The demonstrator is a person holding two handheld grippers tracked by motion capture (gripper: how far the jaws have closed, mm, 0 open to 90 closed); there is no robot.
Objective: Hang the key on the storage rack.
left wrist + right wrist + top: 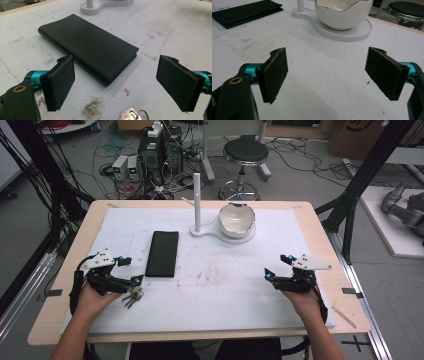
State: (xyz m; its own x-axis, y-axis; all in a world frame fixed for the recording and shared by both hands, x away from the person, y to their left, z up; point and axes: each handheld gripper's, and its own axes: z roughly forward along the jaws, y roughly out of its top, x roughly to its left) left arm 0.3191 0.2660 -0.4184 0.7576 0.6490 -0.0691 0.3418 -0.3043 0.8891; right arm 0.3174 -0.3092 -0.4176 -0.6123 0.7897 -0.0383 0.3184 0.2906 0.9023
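Note:
A black folded wallet lies flat on the white mat, left of centre; in the left gripper view the wallet lies just beyond the jaws. A bunch of keys rests on the mat right beside my left gripper, and the keys peek in at the bottom edge. My left gripper is open with nothing between its jaws. My right gripper hovers at the mat's right side. It is open and empty too. A white egg-shaped bowl sits on a white stand with a post.
The white mat covers most of the wooden table. The bowl and its round base lie ahead of the right gripper. A stool and cables stand on the floor behind the table.

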